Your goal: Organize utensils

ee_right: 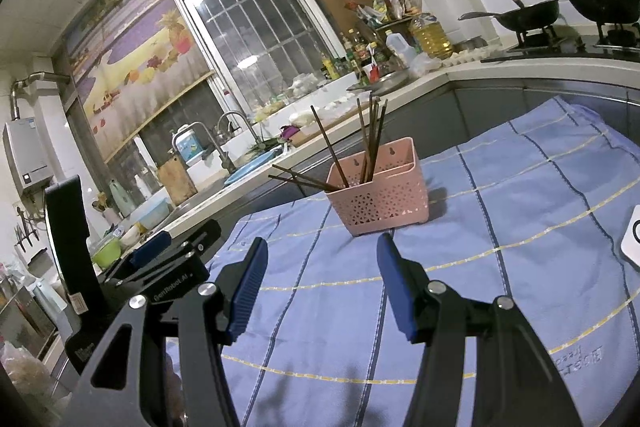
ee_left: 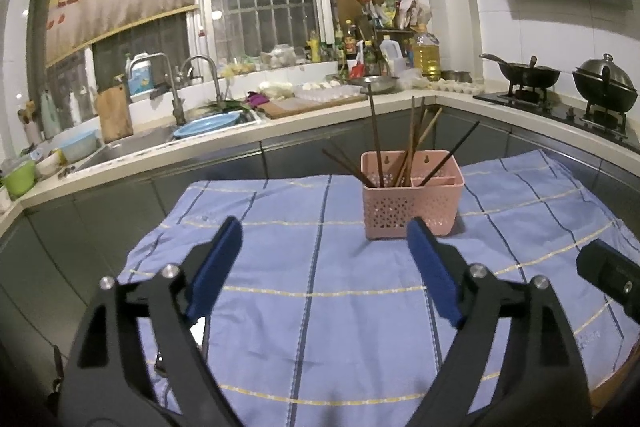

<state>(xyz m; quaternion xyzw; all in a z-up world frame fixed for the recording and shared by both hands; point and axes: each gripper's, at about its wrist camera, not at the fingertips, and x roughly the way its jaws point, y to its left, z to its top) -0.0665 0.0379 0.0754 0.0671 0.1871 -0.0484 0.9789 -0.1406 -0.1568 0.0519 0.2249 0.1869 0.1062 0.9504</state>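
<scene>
A pink perforated utensil basket (ee_left: 412, 203) stands on the blue checked cloth (ee_left: 312, 287), with several dark and brown chopsticks (ee_left: 408, 143) leaning in it. My left gripper (ee_left: 324, 231) is open and empty, just short of the basket. In the right wrist view the basket (ee_right: 380, 195) and its chopsticks (ee_right: 368, 143) stand ahead of my right gripper (ee_right: 322, 249), which is open and empty above the cloth (ee_right: 500, 267). The left gripper's body (ee_right: 168, 267) shows at the left of that view, and the right gripper's body (ee_left: 608, 279) at the right of the left wrist view.
A kitchen counter (ee_left: 328, 115) wraps behind the table with a sink (ee_left: 132, 143), taps, a blue basin (ee_left: 212, 125), cutting boards, bottles and an oil jug (ee_left: 426, 53). A stove with a wok (ee_left: 528, 75) and a lidded pot (ee_left: 604, 85) stands at the right. A white object (ee_right: 632, 239) lies at the cloth's right edge.
</scene>
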